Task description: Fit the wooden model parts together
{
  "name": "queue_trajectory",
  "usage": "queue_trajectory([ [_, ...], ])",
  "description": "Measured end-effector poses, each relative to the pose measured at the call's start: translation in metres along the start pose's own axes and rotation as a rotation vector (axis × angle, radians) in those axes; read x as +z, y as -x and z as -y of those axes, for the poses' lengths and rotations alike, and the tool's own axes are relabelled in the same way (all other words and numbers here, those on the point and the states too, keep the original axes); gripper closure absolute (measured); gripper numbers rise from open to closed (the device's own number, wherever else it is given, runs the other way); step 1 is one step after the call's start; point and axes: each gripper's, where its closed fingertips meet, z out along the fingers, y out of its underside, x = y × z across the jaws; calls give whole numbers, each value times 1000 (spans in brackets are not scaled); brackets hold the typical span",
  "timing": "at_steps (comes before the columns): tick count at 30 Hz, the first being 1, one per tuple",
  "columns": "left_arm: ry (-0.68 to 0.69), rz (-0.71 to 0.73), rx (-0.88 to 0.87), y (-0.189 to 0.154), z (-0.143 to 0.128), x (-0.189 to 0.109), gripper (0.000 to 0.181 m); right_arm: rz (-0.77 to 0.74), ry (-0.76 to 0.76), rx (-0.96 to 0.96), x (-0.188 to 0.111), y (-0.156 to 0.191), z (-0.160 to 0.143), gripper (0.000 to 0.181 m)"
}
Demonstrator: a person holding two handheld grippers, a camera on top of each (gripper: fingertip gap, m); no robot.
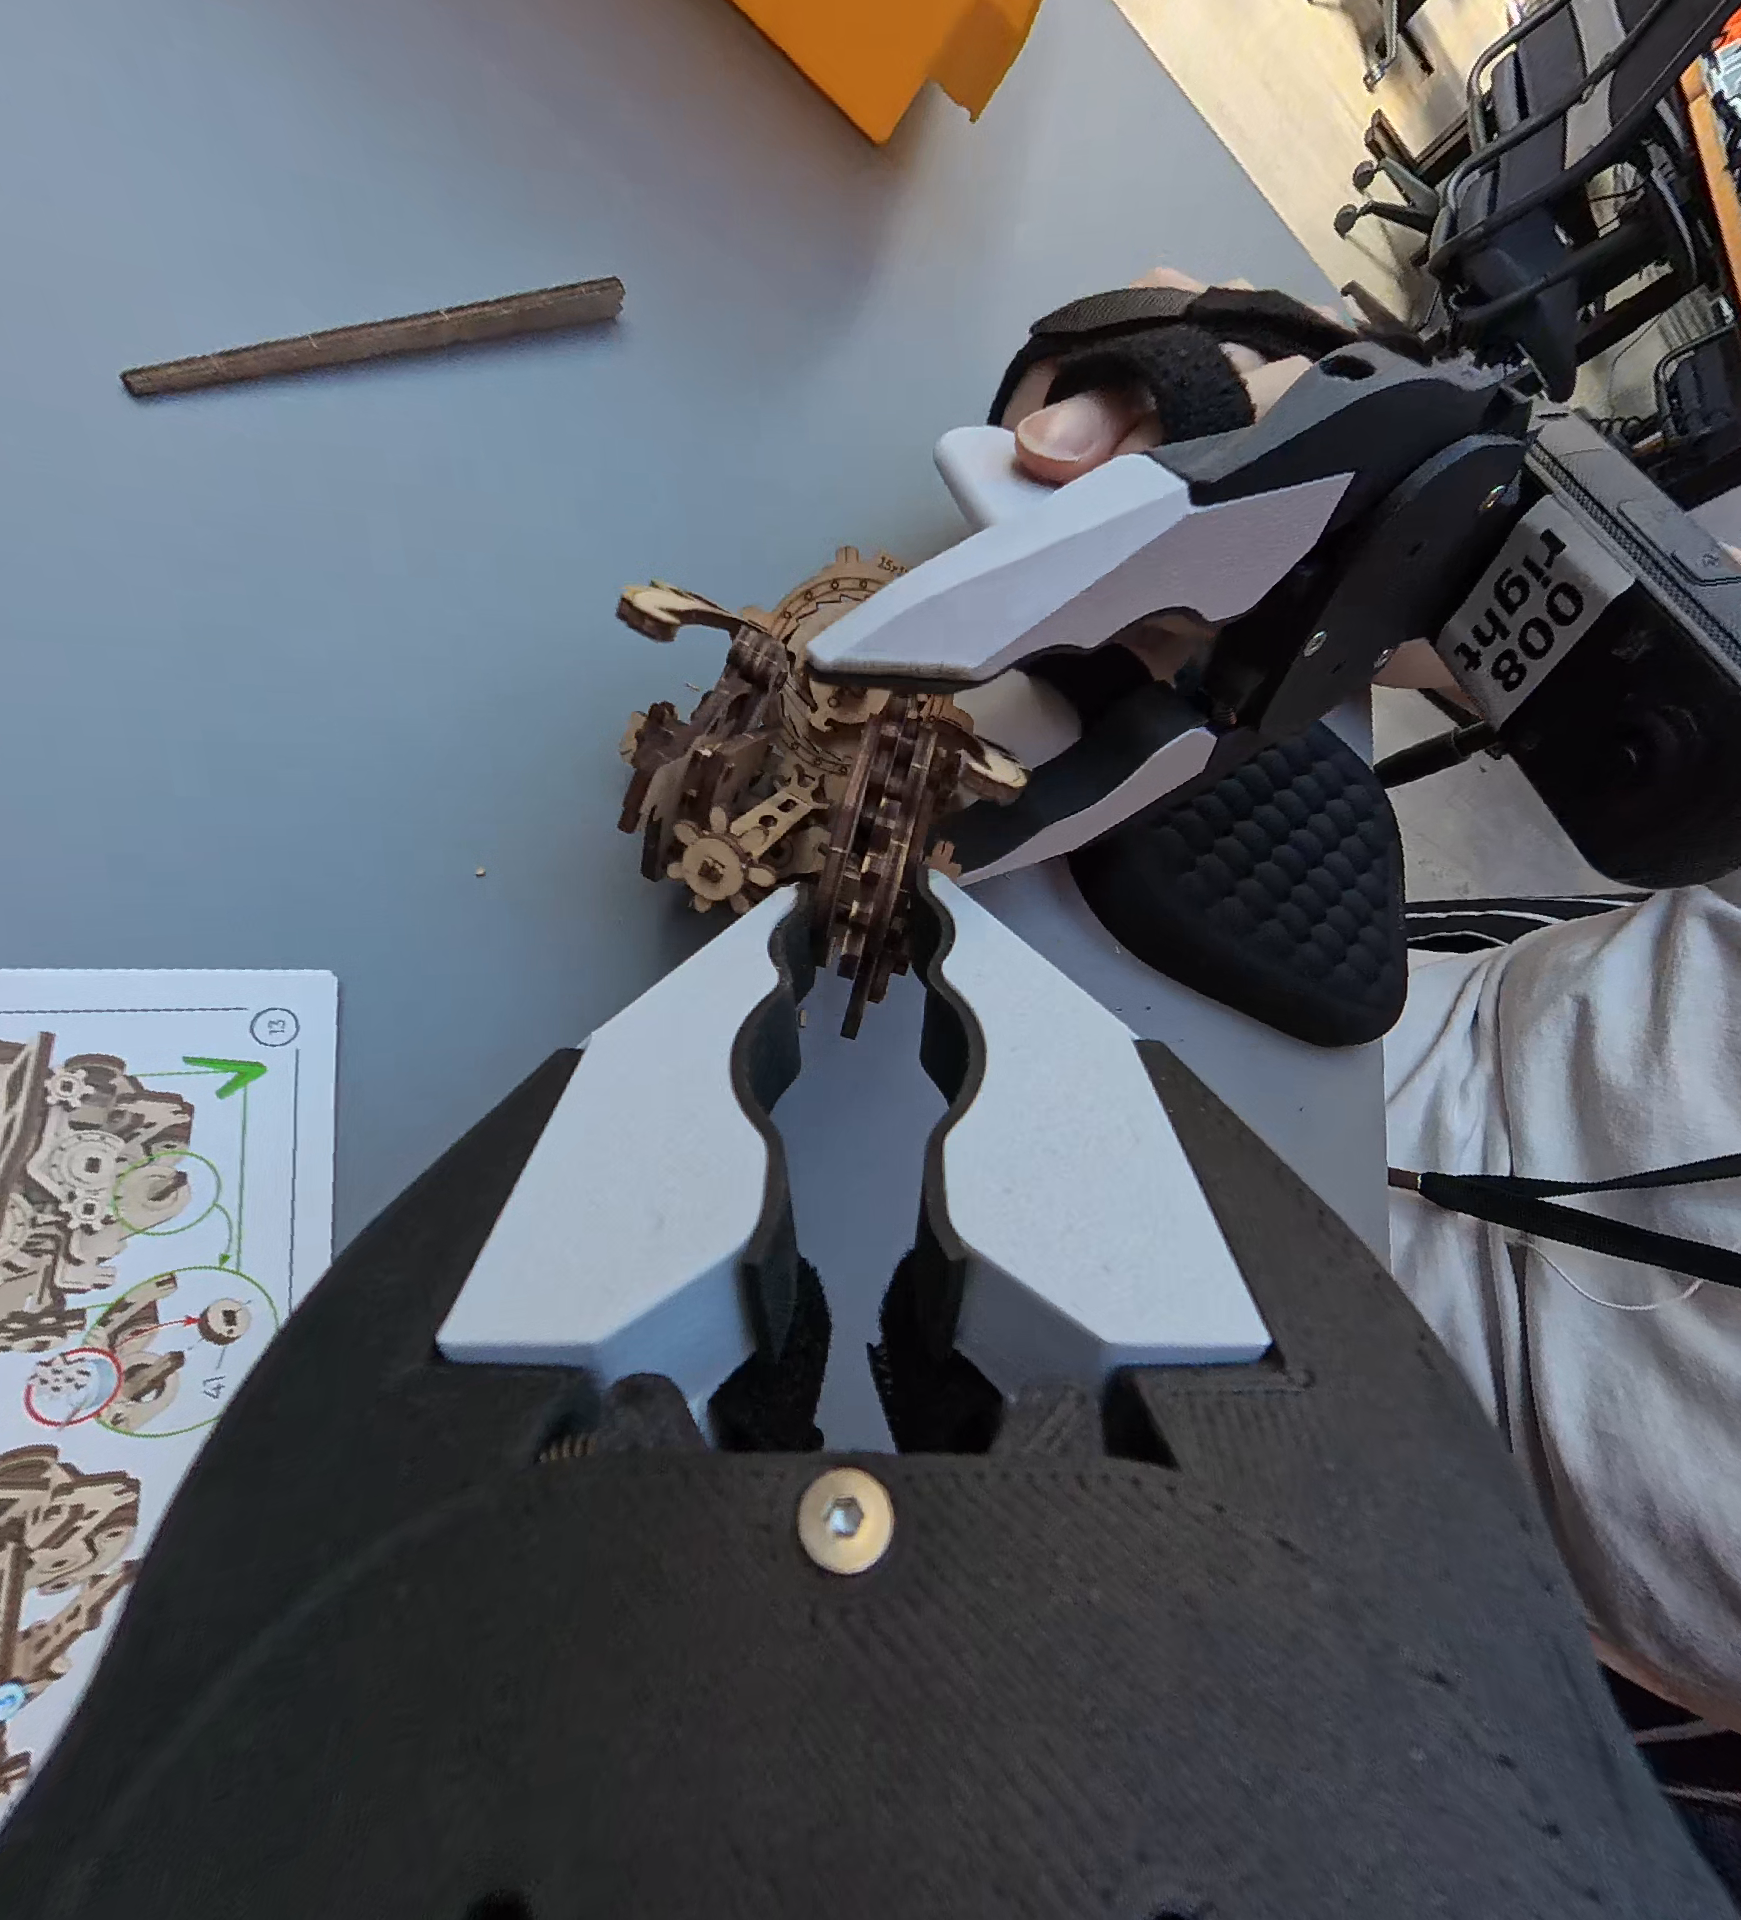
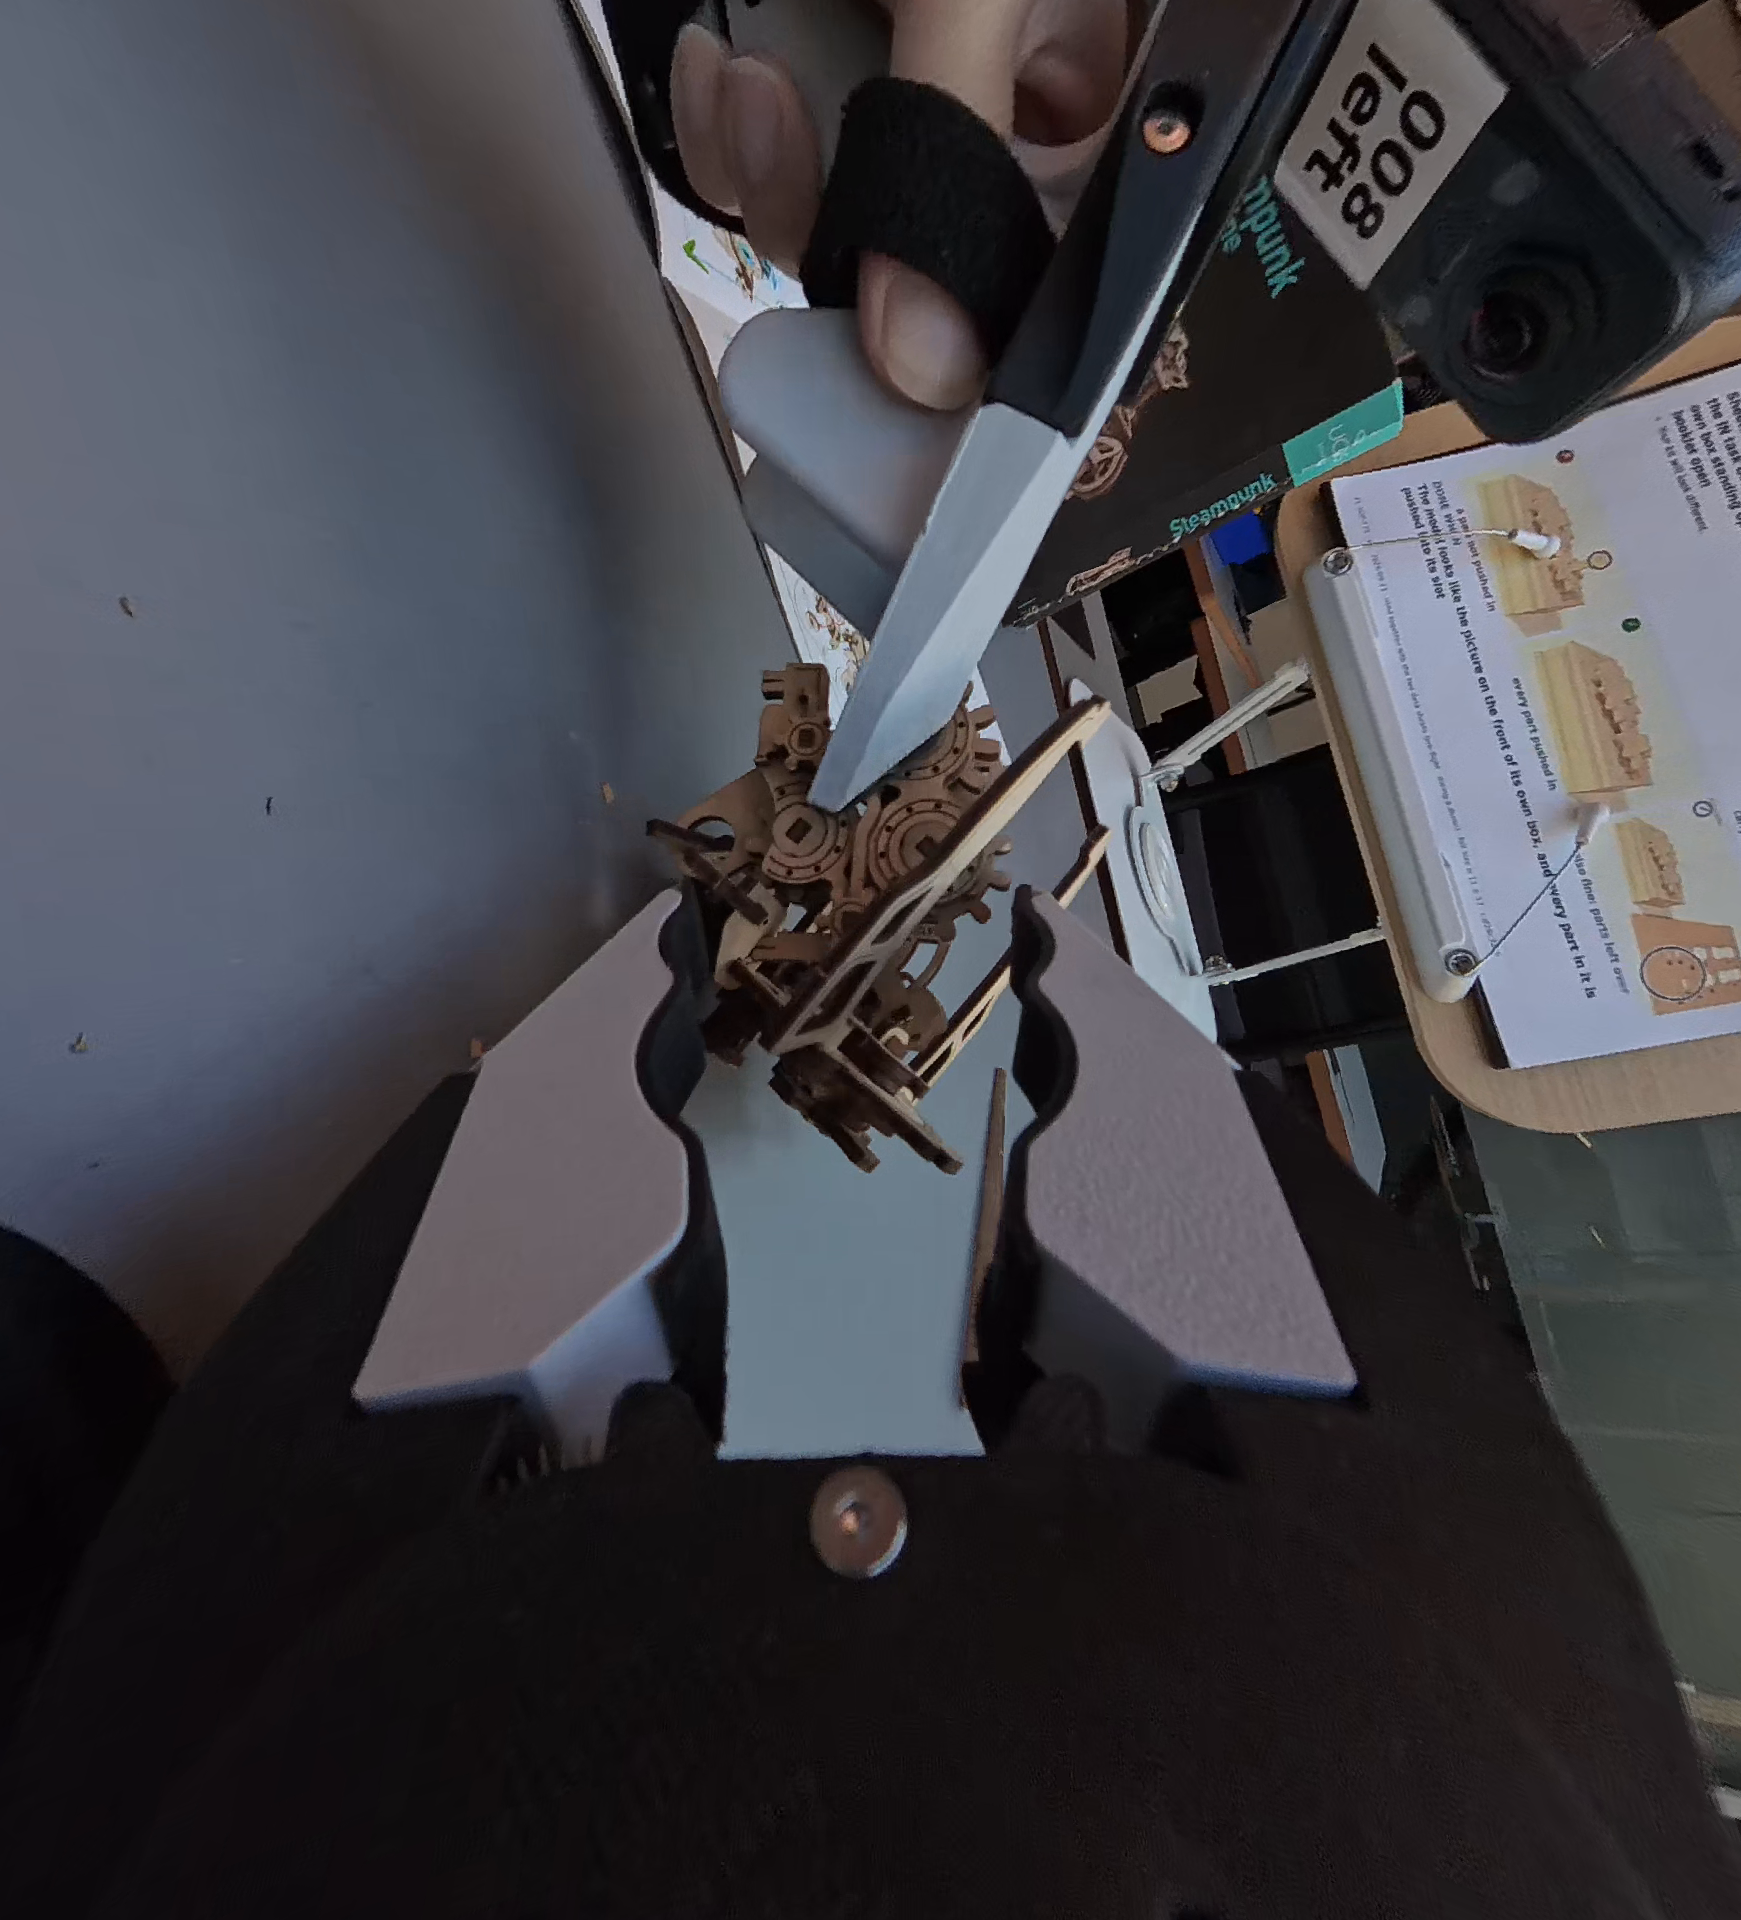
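Observation:
A small wooden gear model (image 1: 793,769) is held above the grey table (image 1: 222,623) between both grippers. My left gripper (image 1: 864,894) is shut on its stacked gear wheels at the near side. The right gripper (image 1: 907,769) comes in from the right, and its grey fingers (image 1: 907,623) clamp the model from above and below. In the right wrist view my right gripper (image 2: 850,914) is shut around the model (image 2: 845,935), with a flat wooden frame piece along its right side. One left gripper finger (image 2: 928,644) reaches down onto the model's top gears.
A loose dark wooden stick (image 1: 378,332) lies on the table at the far left. A printed instruction sheet (image 1: 118,1195) lies at the near left, and a yellow box (image 1: 876,52) at the far edge. A black kit box (image 2: 1209,416) and a clipboard with a sheet (image 2: 1624,727) are at the right. Only a small space, under 4 cm, lies between the two pairs of fingers.

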Motion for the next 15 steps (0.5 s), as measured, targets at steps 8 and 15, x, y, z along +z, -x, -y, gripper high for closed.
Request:
queue_trajectory([
  [8,-1,31,8,2,3,-5,165,-20,18,70,3,-5,-1,132],
  [15,-1,0,-20,-1,-4,-4,166,7,17,71,1,-10,-4,130],
])
